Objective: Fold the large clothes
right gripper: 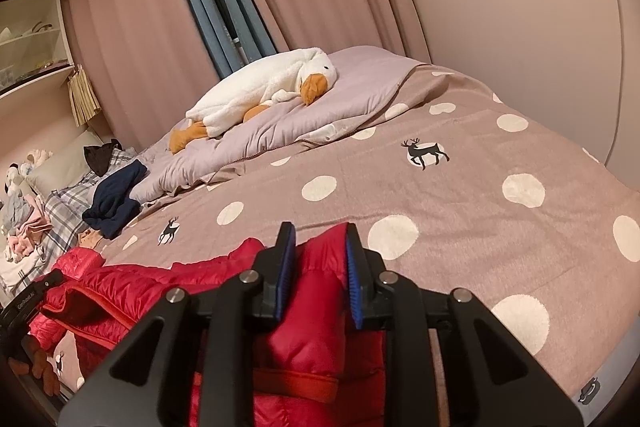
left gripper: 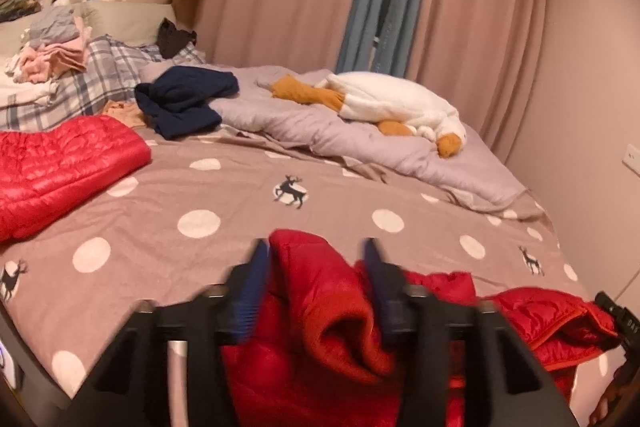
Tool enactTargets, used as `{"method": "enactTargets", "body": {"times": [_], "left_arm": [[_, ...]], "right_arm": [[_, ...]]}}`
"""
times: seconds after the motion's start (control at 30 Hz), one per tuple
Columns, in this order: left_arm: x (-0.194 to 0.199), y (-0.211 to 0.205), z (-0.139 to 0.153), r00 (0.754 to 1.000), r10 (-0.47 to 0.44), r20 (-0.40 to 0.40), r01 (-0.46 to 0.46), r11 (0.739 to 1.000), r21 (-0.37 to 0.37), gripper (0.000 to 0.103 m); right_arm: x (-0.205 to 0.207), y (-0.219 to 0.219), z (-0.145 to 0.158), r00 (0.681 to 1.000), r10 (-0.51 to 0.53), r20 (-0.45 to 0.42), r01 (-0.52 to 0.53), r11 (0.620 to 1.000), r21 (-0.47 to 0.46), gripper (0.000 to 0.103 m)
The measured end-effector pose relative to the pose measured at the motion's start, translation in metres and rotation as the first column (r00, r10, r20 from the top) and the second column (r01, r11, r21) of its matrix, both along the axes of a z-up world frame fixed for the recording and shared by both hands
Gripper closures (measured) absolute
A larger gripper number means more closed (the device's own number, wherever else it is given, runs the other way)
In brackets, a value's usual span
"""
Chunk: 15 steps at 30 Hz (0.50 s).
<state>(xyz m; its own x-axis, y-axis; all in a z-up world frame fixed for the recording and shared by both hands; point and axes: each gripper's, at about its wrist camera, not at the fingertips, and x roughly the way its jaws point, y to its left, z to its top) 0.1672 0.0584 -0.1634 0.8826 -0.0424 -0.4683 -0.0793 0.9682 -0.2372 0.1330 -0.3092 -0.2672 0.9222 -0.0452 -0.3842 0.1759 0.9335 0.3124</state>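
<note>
Red puffer jacket [right gripper: 132, 291] bunched on the near edge of the bed [right gripper: 460, 211], looks light, soft, slippery, best pinched at hem corners; left gripper [left gripper: 316, 247] jaws wide around a fold, right gripper [right gripper: 318, 233] narrow, clamping fabric.

Black tongs [right gripper: 318, 259] with ribbed blue pads [right gripper: 285, 281]; silver screws [right gripper: 248, 277] on the arms.
</note>
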Motion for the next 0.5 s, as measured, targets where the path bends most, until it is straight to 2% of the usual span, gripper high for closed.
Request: {"method": "enactTargets", "body": {"times": [0.1, 0.43, 0.5], "left_arm": [[-0.0027, 0.0008, 0.0007, 1.0, -0.005, 0.023, 0.005, 1.0, -0.008, 0.049], [0.0018, 0.0013, -0.0025, 1.0, -0.009, -0.008, 0.009, 1.0, -0.022, 0.048], [0.0008, 0.0011, -0.0022, 1.0, -0.008, -0.007, 0.008, 1.0, -0.018, 0.047]], "right_arm": [[-0.0006, 0.0004, -0.0008, 1.0, -0.023, -0.003, 0.023, 1.0, -0.016, 0.073], [-0.0017, -0.0027, -0.0031, 1.0, -0.028, -0.004, 0.028, 1.0, 0.001, 0.069], [-0.0019, -0.0039, -0.0028, 1.0, -0.028, -0.002, 0.028, 1.0, 0.007, 0.065]]}}
